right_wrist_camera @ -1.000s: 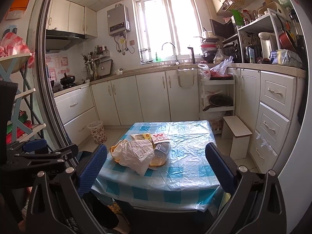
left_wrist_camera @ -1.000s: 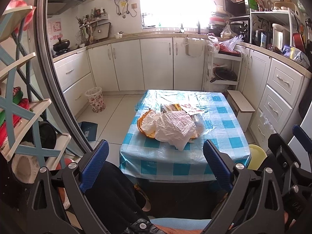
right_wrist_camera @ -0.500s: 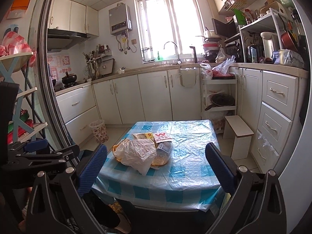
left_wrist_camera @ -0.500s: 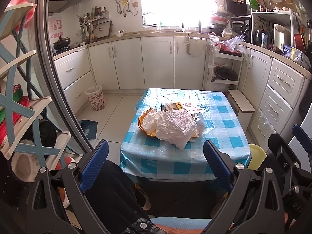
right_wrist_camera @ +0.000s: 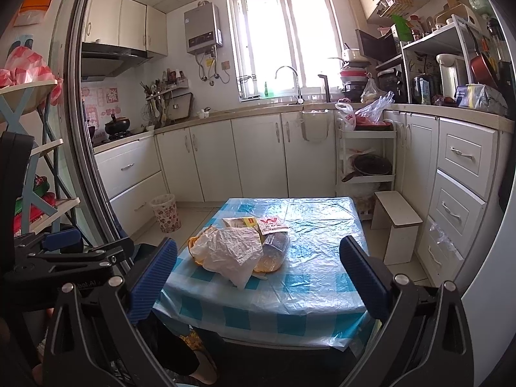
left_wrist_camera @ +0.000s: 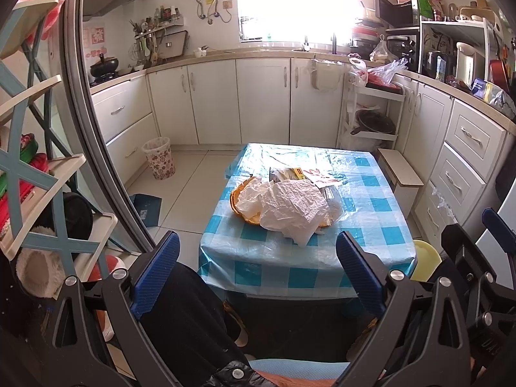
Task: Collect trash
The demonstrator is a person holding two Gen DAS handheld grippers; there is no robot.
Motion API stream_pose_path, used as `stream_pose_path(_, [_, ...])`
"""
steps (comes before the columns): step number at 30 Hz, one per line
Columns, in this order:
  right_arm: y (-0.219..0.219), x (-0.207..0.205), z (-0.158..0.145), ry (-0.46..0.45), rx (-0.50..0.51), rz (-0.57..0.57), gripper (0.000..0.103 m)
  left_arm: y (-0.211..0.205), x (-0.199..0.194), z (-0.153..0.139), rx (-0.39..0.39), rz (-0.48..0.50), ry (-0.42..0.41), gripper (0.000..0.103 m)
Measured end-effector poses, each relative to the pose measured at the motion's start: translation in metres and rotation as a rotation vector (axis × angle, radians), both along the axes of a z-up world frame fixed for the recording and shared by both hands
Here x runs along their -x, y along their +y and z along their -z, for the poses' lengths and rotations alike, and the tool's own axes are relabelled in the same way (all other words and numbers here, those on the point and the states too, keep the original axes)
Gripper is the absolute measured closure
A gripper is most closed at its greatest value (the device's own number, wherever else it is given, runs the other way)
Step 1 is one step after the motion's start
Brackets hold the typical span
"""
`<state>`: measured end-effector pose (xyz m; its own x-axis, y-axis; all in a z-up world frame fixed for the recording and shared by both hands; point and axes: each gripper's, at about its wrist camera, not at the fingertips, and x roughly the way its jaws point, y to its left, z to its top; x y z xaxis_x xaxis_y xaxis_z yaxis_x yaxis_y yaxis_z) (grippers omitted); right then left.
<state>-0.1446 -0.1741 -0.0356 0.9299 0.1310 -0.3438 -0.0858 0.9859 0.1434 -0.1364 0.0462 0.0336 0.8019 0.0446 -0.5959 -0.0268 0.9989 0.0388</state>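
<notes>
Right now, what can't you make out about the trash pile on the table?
- Left wrist view: what lies under the crumpled white bag, which covers most of the orange item.
- Both views: print on the wrappers, too small.
- Right wrist view: the floral bin's contents, too small.

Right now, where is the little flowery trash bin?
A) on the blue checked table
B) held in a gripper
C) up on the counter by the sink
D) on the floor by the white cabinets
D: the flowery trash bin stands on the tiled floor beside the white cabinets, well away from the checked table, and both grippers are open with nothing between their fingers.
</notes>
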Motion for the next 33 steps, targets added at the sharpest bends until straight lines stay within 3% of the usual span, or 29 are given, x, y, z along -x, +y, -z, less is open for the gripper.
stream_pose_path(14, [0.010,-0.008,-0.002,-0.003,0.024,-0.021,0.006,0.008,-0.006,0.003,0.025,-0.018,0.004,0.009])
stream_pose_path(33, [0.001,-0.056,0.033,0.074,-0.027,-0.047,0.006,0.007,-0.063,0.043,-0.010,-0.034,0.102,0.009])
